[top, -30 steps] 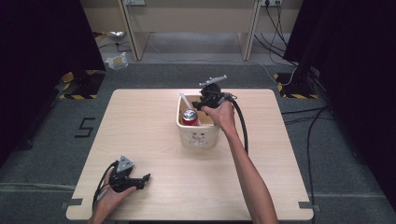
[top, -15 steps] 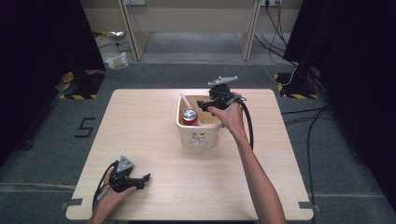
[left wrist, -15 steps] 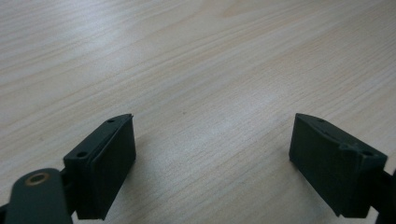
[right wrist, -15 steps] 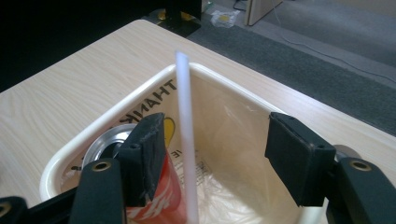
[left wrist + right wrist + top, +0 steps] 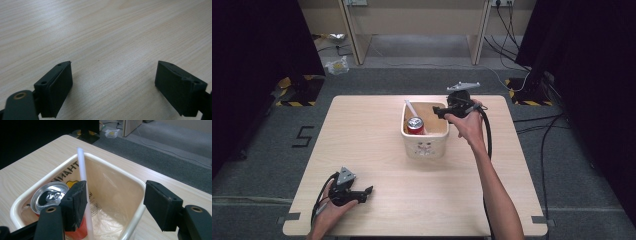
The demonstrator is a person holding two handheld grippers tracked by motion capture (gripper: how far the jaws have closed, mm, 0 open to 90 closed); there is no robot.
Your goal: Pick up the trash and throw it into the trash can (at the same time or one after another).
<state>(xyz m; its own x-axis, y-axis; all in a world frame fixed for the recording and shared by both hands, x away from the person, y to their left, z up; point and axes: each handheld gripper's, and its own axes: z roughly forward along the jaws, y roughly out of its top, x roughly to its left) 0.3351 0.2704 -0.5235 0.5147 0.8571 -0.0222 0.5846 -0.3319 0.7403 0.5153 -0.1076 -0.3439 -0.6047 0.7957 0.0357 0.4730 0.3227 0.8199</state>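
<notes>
Right gripper point(image 5: 439, 113) hovers at the right rim of the cream bin point(image 5: 424, 148) mid-surface, jaws spread wide, holding nothing. Inside the bin: red can point(image 5: 415, 125) upright at left, white straw point(image 5: 83, 192) leaning just beside one jaw. Left gripper point(image 5: 364, 194) rests on the surface point(image 5: 377, 145) near its front edge, jaws wide apart, empty.

Place: a lab or recording studio set up for tests
Tabletop point(image 5: 377, 150): bare pale wood, alone on grey carpet, corners marked with tape
Surroundings: black curtains point(image 5: 257, 60) on both sides
Floor: yellow-black hazard tape point(image 5: 292, 102), a taped mark point(image 5: 303, 136), loose cables point(image 5: 517, 42) running to wall sockets
</notes>
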